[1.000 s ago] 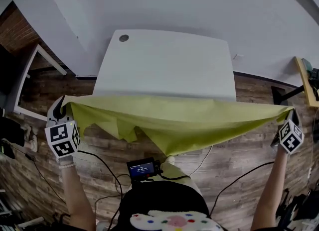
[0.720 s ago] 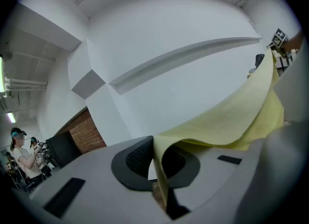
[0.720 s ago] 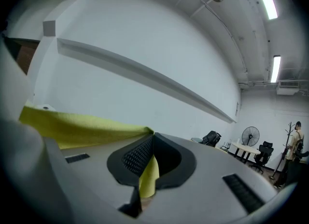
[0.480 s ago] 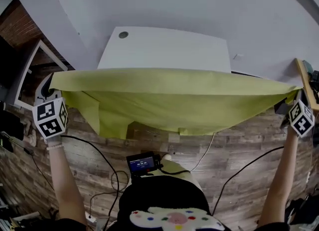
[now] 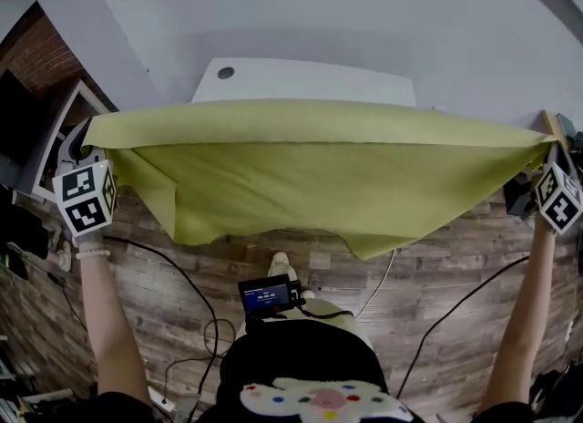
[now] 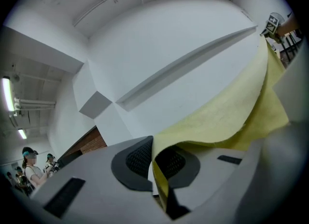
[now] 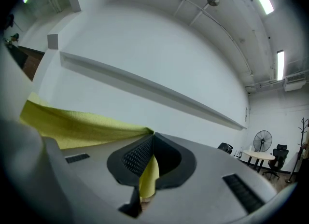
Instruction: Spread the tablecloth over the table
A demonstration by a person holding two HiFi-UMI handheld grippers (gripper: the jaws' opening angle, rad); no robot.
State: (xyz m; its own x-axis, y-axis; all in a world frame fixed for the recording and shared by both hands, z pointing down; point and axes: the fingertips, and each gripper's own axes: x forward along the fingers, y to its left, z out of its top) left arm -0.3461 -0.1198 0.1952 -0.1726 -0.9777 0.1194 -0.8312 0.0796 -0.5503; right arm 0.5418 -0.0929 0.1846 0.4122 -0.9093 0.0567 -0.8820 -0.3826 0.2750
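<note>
The left tool (image 6: pixel 153 162) and right tool (image 7: pixel 150 162) are clamping yellow tablecloth (image 5: pixel 310 175) corners (thin bites), so tugging toward the far table (image 5: pixel 301 82) risks slipping one.

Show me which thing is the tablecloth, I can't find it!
Find the white table against the white wall. In front of it hangs a wide sheet, pinched at its top corners by the left gripper and the right gripper. That tablecloth is the only yellow-green thing in sight.
</note>
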